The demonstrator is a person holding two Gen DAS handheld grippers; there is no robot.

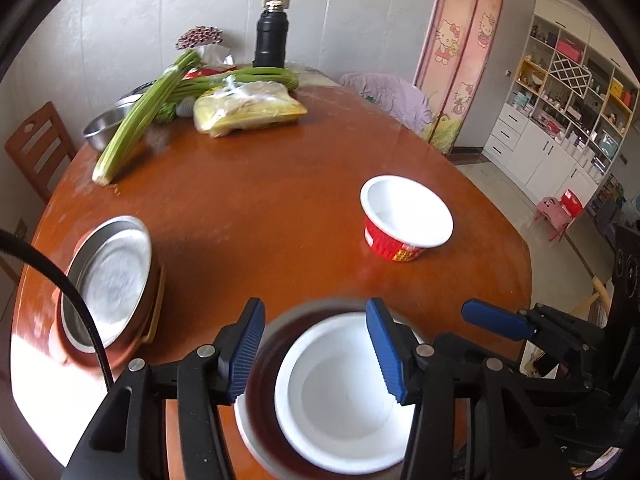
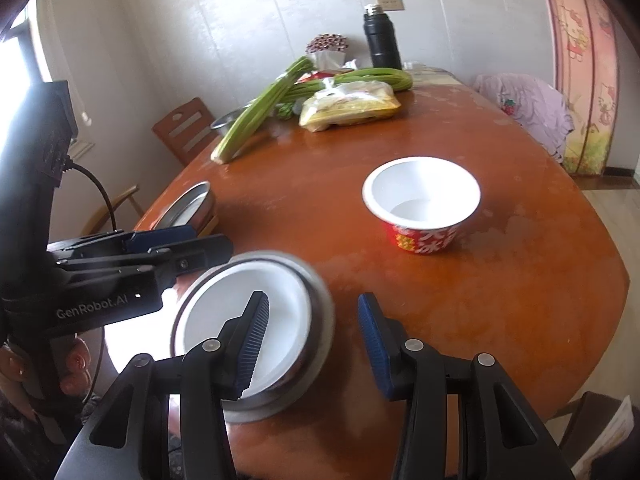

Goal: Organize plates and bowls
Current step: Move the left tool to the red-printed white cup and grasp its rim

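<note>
Nested bowls: I see a white bowl sitting mouth-up inside a steel bowl at the near edge of the table, about 6 o'clock from the table's middle. Both are round, so I can name no long axis.
Red bowl: a red-and-white bowl stands upright, mouth up, at roughly 2 o'clock from the nested pair, well apart.
Plate stack: steel plates lie tilted on a brown dish at 9 o'clock by the table's left edge.
Left gripper: my left gripper points steeply down over the nested bowls, jaws parted, pads pressing on nothing.
Right gripper: my right gripper angles down beside it, jaws apart; its left finger overlaps the white bowl, but I cannot tell whether it touches.
Far end: celery, a bag and a black flask at 12 o'clock.
</note>
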